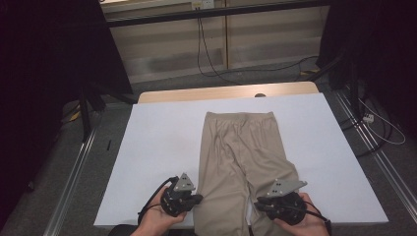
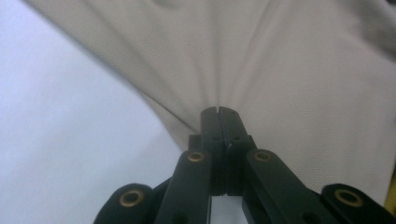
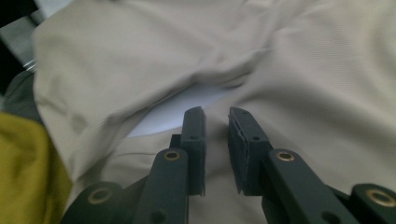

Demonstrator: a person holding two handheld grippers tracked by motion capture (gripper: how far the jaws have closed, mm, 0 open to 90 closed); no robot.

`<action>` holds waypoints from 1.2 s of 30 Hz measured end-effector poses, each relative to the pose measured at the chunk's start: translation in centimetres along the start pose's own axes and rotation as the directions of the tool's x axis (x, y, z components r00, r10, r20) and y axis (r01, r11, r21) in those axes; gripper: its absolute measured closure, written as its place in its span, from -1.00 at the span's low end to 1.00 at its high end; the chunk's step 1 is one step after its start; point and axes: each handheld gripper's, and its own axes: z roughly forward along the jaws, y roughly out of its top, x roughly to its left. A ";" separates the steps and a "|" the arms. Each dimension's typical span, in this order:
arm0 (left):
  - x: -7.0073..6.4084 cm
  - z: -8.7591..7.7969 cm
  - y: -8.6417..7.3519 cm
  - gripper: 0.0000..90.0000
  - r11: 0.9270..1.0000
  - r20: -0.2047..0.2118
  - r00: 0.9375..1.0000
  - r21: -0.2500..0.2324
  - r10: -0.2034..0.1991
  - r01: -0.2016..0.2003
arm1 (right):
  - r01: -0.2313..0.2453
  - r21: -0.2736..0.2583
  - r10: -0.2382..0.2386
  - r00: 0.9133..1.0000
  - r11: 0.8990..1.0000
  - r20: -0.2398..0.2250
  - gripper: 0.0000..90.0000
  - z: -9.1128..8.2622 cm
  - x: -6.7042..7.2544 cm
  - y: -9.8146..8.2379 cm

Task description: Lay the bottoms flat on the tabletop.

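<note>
1. The beige trousers (image 1: 241, 157) lie flat in the middle of the white table (image 1: 157, 142), waistband toward the top of the frame, legs running off the bottom edge
2. The left gripper (image 2: 218, 111), lower centre, has its jaws pressed together, pinching the trouser fabric at the leg's edge
3. The right gripper (image 3: 216, 116), lower centre, has its jaws slightly apart over a leg, not clamping the cloth

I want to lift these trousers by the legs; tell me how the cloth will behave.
The beige trousers will probably hang limp: the cloth already puckers where the left gripper pinches it. They look thin and light, lying flat on the white table. The right gripper is slightly open, so that side would likely sag.
</note>
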 end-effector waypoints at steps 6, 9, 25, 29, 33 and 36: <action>-0.1 -0.3 -0.2 1.00 1.000 0.020 1.000 -0.013 -0.015 0.016 | 0.029 0.018 -0.029 1.000 0.999 0.009 0.85 0.6 0.6 0.1; 0.0 -0.4 -0.3 1.00 0.999 0.031 0.999 -0.018 -0.026 0.027 | 0.043 0.017 -0.043 0.999 0.999 -0.002 1.00 0.5 0.9 0.0; 1.2 -0.4 0.1 0.06 0.988 -0.037 0.997 -0.146 -0.061 0.055 | -0.076 -0.102 0.075 0.997 0.992 -0.012 0.18 -0.1 -1.3 0.1; 1.7 -0.7 0.3 -0.25 0.979 -0.085 0.994 -0.199 -0.065 0.047 | -0.092 -0.151 0.098 0.995 0.984 0.032 -0.07 -0.4 -1.8 0.2; 2.2 -1.1 0.2 -0.49 0.968 -0.124 0.990 -0.246 -0.073 0.041 | -0.106 -0.188 0.118 0.991 0.976 0.055 -0.26 -0.7 -2.3 0.4; 2.6 -1.4 0.1 -0.64 0.963 -0.155 0.985 -0.266 -0.079 0.036 | -0.105 -0.225 0.126 0.989 0.969 0.081 -0.36 -1.3 -2.7 0.5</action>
